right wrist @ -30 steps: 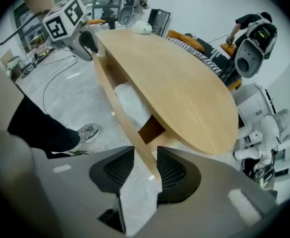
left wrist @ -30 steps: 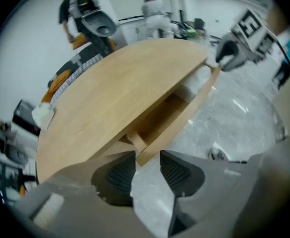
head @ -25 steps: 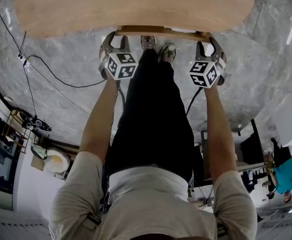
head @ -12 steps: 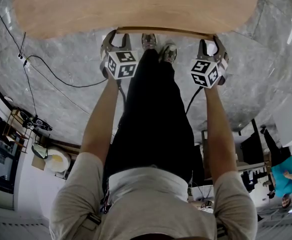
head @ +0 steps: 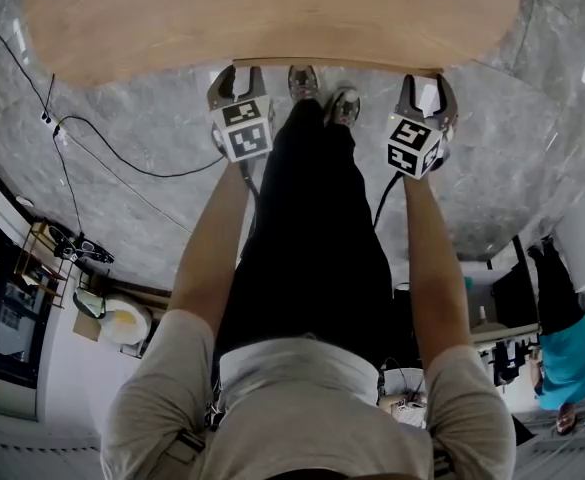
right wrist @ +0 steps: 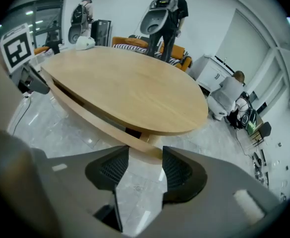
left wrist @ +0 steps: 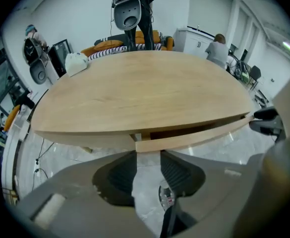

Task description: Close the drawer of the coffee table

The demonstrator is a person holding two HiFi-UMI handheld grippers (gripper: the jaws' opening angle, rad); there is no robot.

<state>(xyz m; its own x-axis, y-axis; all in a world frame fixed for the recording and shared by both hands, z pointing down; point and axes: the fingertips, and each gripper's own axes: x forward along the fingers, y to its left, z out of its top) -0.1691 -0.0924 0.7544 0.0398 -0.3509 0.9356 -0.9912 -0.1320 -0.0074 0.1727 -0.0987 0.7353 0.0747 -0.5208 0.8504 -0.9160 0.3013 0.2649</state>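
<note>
Under the counter (head: pixel 272 13) edge at 12 o'clock, the drawer (head: pixel 337 65) sits nearly shut. It looks stiff and wooden, easy to slide; push flat on its front. Left tool (head: pixel 238 76) is wide; right tool (head: pixel 424 83) is opening. Both are empty, tips at that front. A cable (head: pixel 122 158) lies at 9 o'clock, out of the way.

- Beige short-sleeved shirt (head: pixel 302 408), paler at the hem.
- Black trousers (head: pixel 307 238), grey shoes (head: pixel 344 105).
- Grey left gripper (head: pixel 239 72) bearing a black-and-white marker cube (head: pixel 244 128).
- Grey right gripper (head: pixel 424 84) likewise, trailing a black cable (head: pixel 384 203), opening at the jaws, nothing between.
</note>
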